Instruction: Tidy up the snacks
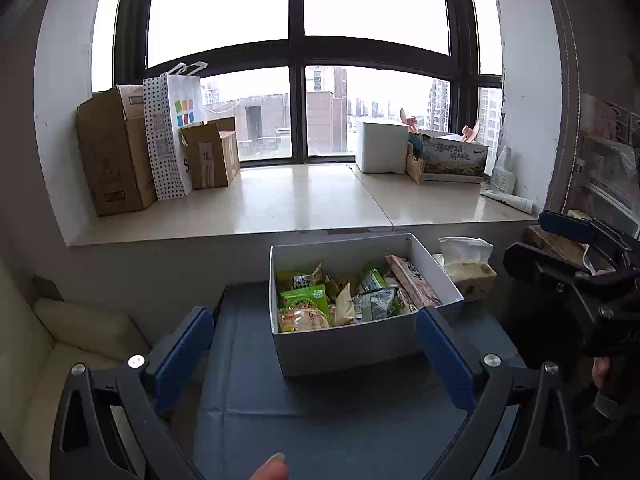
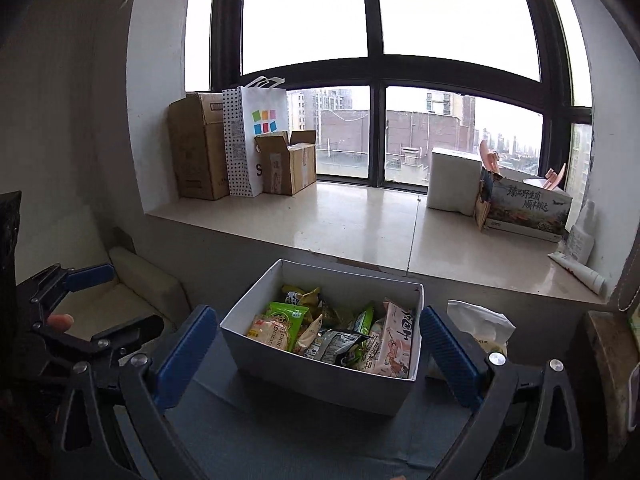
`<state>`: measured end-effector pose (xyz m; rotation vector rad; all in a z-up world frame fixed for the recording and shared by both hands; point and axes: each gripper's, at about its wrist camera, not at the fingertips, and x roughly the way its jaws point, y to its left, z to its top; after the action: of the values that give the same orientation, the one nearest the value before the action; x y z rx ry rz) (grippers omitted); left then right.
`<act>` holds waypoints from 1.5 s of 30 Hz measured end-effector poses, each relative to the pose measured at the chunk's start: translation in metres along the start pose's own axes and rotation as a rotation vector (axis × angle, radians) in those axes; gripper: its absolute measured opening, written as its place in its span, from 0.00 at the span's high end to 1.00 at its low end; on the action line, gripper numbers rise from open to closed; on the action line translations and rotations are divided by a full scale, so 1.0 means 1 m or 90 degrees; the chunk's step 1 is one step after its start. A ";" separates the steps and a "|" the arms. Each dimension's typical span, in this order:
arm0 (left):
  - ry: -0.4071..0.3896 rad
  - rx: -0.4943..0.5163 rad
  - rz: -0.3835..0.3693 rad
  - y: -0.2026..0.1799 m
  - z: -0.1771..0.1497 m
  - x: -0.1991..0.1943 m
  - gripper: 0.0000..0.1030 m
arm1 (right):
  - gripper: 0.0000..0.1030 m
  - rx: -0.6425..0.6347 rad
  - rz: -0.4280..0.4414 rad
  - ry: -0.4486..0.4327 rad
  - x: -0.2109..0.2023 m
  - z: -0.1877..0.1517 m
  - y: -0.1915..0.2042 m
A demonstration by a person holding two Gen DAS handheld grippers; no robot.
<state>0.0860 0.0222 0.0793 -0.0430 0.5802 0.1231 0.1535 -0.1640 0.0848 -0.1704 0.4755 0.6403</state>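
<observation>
The white box (image 1: pixel 344 348) of snack packets (image 1: pixel 340 300) sat on the dark blue surface (image 1: pixel 320 420), just below the window ledge (image 1: pixel 320 200), with a tissue pack (image 1: pixel 468 268) just beside its right wall. Both the left claw (image 1: pixel 314 344) and the right claw (image 2: pixel 318 352) hung above the surface on the near side of the box, each with its blue fingers spread wide and holding nothing.
</observation>
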 end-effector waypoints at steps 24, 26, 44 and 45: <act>0.077 -0.020 -0.046 -0.013 -0.055 -0.055 0.00 | 0.00 0.093 0.014 0.076 -0.071 -0.086 0.026; 0.079 -0.020 -0.042 -0.011 -0.054 -0.055 0.00 | 0.00 0.090 0.004 0.080 -0.071 -0.087 0.027; 0.095 -0.015 -0.056 -0.014 -0.057 -0.045 0.00 | 0.00 0.118 0.002 0.085 -0.072 -0.092 0.015; 0.096 -0.015 -0.056 -0.013 -0.057 -0.045 0.00 | 0.00 0.119 0.002 0.086 -0.072 -0.092 0.014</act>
<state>0.0200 0.0002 0.0565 -0.1006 0.7270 0.0418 0.0603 -0.2179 0.0377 -0.0366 0.6627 0.5856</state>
